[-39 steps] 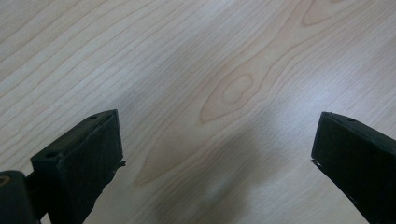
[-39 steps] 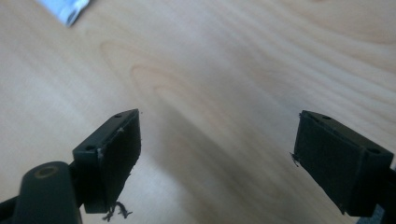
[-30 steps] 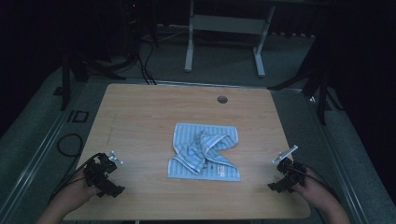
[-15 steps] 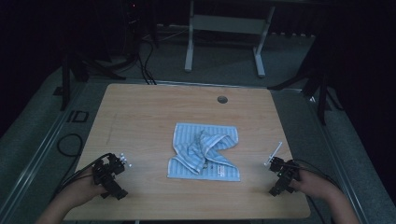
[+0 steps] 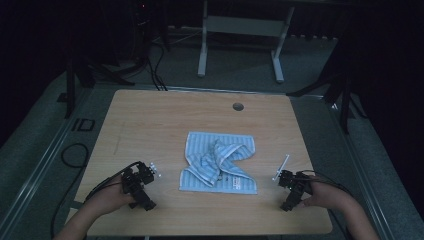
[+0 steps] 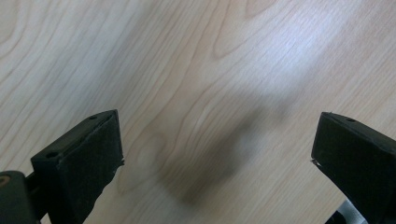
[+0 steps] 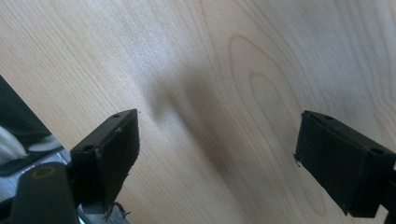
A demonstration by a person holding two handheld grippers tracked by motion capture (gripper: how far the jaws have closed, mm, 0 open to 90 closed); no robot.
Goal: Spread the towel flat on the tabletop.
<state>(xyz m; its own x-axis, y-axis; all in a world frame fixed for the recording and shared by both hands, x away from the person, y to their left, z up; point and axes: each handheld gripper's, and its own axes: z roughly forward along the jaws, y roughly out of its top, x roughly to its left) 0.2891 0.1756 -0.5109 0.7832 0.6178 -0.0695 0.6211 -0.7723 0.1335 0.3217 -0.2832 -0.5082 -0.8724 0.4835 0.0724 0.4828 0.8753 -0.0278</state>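
A crumpled blue-and-white striped cloth (image 5: 218,162) lies in the middle of the wooden table (image 5: 165,115). My left gripper (image 5: 145,175) is held by a hand near the front left, a short way left of the cloth. My right gripper (image 5: 285,181) is held near the front right, to the right of the cloth. In the left gripper view the gripper (image 6: 215,149) stands open, its jaws wide apart over bare wood. The right gripper (image 7: 219,154) is likewise open over bare wood, nothing between its jaws.
A round cable hole (image 5: 238,106) sits near the table's far edge. A white desk frame (image 5: 240,30) stands on the floor behind. Black stands (image 5: 75,75) and cables (image 5: 72,155) lie on the floor at the left, another stand (image 5: 340,90) at the right.
Both grippers have moved inward toward the cloth, the left one to the right and the right one to the left. The cloth has not moved.
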